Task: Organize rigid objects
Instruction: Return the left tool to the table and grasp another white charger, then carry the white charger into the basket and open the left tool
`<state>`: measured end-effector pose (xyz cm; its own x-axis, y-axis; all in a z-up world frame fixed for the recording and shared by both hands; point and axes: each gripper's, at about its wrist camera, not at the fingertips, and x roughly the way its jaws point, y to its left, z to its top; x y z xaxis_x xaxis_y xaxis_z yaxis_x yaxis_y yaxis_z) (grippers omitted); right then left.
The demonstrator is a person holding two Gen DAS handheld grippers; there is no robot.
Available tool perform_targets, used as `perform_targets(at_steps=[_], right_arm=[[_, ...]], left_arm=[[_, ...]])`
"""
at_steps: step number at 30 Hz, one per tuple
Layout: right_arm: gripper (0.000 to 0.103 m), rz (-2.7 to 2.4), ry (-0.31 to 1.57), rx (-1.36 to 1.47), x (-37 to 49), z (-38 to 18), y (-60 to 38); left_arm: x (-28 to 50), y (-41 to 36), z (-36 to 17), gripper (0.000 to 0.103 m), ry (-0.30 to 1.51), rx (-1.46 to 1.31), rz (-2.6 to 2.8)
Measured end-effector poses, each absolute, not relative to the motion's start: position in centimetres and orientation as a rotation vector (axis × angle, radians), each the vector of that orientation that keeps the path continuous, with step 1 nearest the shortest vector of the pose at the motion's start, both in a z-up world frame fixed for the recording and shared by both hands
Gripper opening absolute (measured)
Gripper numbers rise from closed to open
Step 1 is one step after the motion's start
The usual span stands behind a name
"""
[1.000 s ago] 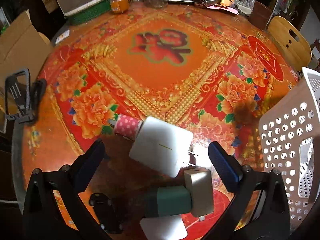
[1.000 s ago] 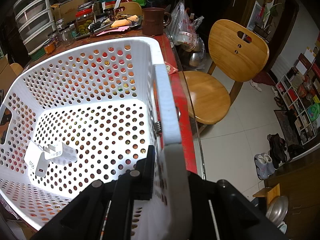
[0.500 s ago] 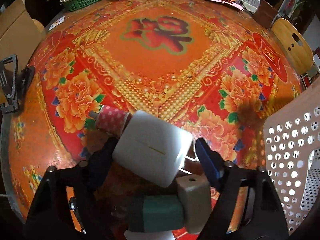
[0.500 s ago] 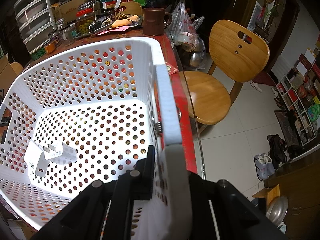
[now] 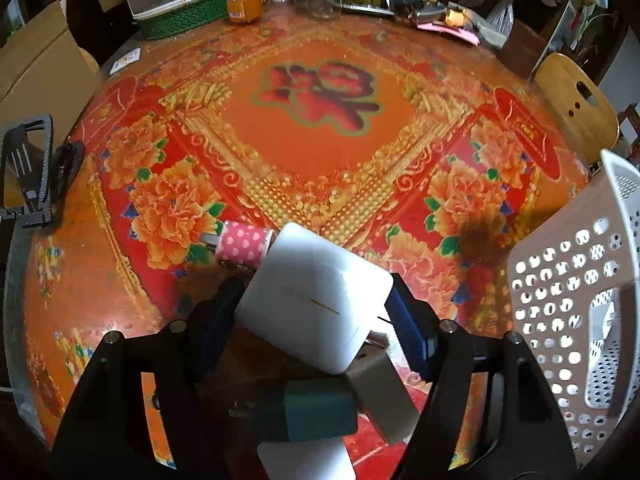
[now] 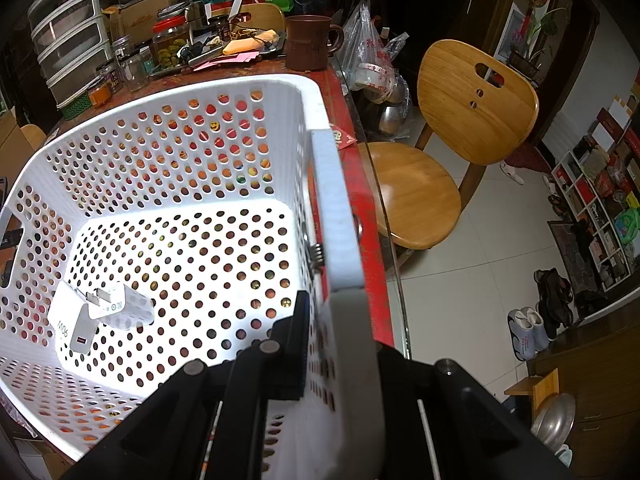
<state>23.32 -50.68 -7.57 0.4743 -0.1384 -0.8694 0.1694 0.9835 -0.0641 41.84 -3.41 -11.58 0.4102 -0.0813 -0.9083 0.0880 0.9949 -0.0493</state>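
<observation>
My left gripper (image 5: 316,312) is shut on a white square charger (image 5: 314,298) and holds it above the table. Below it lie a pink polka-dot plug (image 5: 244,245), a green and grey adapter (image 5: 320,408) and another white block (image 5: 306,460). The white perforated basket (image 5: 576,304) stands at the right. My right gripper (image 6: 336,344) is shut on the basket's right wall (image 6: 334,224). Two white chargers (image 6: 100,310) lie on the basket floor at the left.
The round table (image 5: 320,120) has a red and orange flowered cover. Jars (image 5: 244,4), a green tray and clutter line its far edge. A black phone stand (image 5: 28,172) sits at the left edge. A wooden chair (image 6: 452,140) stands right of the basket.
My left gripper closed on the white square charger and lifted it off the table. The right gripper and the basket have not moved.
</observation>
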Motion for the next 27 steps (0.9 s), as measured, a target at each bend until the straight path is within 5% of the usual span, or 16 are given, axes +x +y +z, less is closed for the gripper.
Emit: perform_targets(at_steps=[27], right_arm=[[0.01, -0.184, 1.06, 0.029, 23.5, -7.4, -50.9]], left_arm=[[38.8, -4.2, -0.3, 0.061, 0.97, 0.06, -0.09]])
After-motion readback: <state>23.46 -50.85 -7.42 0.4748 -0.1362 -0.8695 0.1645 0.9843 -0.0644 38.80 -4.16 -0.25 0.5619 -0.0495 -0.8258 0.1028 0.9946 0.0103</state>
